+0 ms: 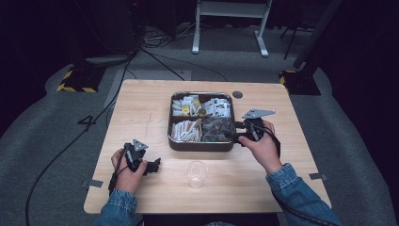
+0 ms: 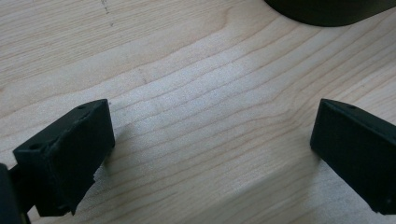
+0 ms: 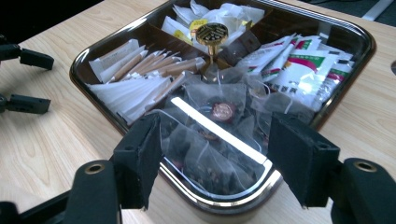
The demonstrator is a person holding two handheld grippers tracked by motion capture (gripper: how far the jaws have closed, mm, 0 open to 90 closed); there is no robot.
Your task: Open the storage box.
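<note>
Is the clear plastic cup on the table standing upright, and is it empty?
The cup stands upright, mouth up, on the table. It looks empty: wood shows through it.

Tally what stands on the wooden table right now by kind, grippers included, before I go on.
Square dark metal tray with four compartments of packets: 1
Clear plastic cup: 1
Black two-jaw grippers, left gripper and right gripper: 2
Total: 4
</note>
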